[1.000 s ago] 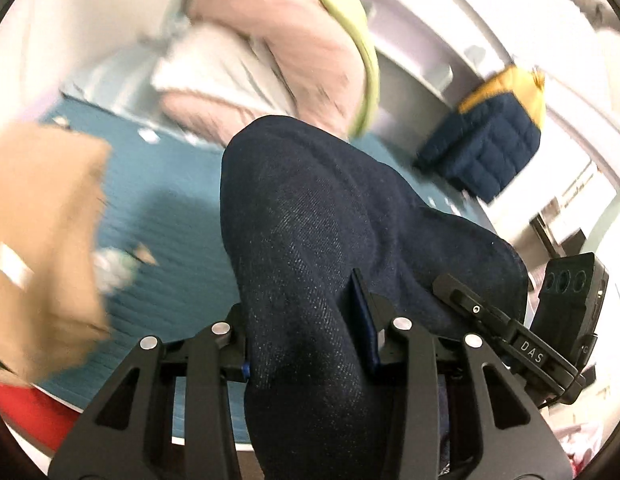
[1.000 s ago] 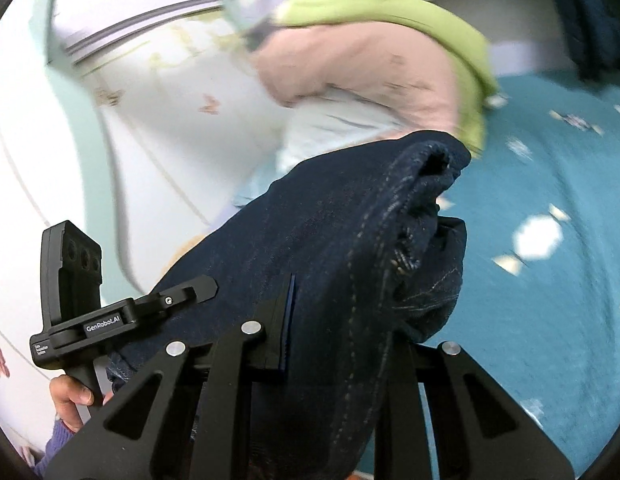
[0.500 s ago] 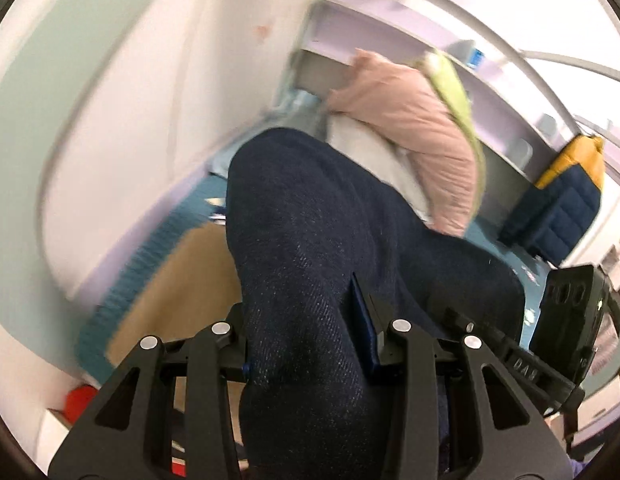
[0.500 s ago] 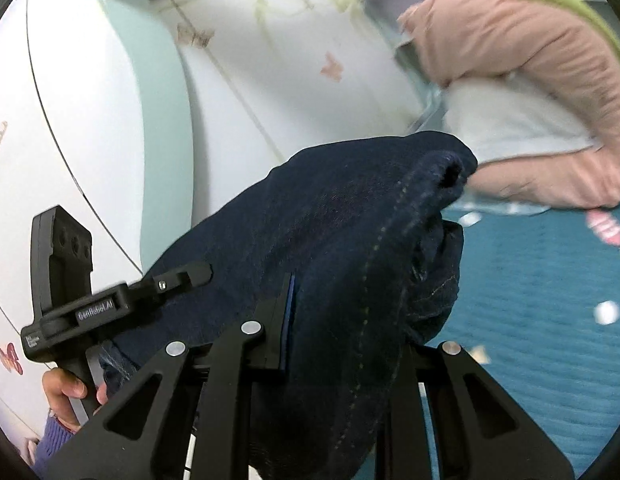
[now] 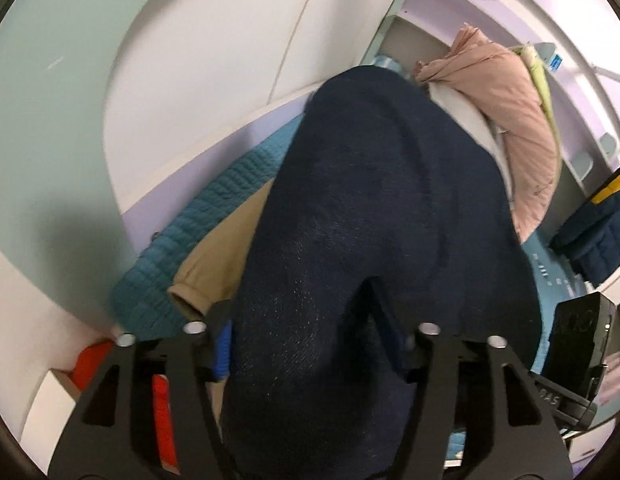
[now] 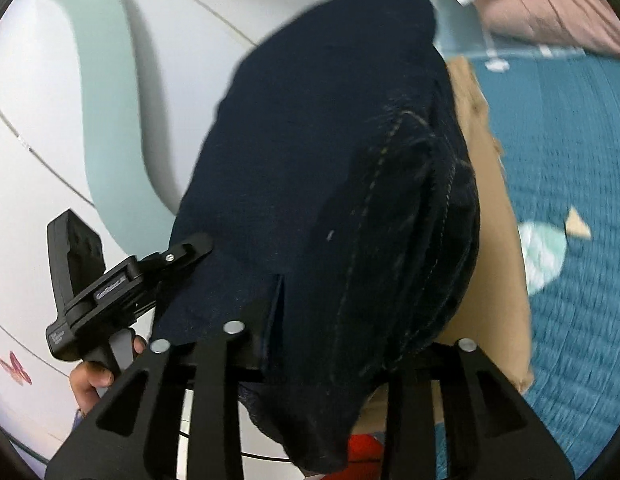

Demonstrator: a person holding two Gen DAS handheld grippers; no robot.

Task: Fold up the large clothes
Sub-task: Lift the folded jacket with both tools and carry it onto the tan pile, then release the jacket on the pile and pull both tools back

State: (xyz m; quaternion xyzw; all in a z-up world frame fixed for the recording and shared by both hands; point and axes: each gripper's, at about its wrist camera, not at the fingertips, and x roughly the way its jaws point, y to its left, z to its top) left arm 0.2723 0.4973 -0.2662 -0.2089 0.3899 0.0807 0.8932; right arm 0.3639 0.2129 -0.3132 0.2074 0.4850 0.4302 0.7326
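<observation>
Dark denim jeans [image 5: 382,248] fill both views, bunched between the left gripper [image 5: 310,344] and the right gripper [image 6: 342,344]. Both sets of jaws have just been opening with the cloth between them, though whether the pads press on it I cannot tell (denim hides them). Below lies a teal quilted bedspread [image 6: 566,128] with a tan garment [image 5: 222,256] at its corner, hard against a white and mint wall [image 5: 70,100]. Pink bedding [image 5: 514,128] is heaped beyond, under lilac shelves [image 5: 582,80].
</observation>
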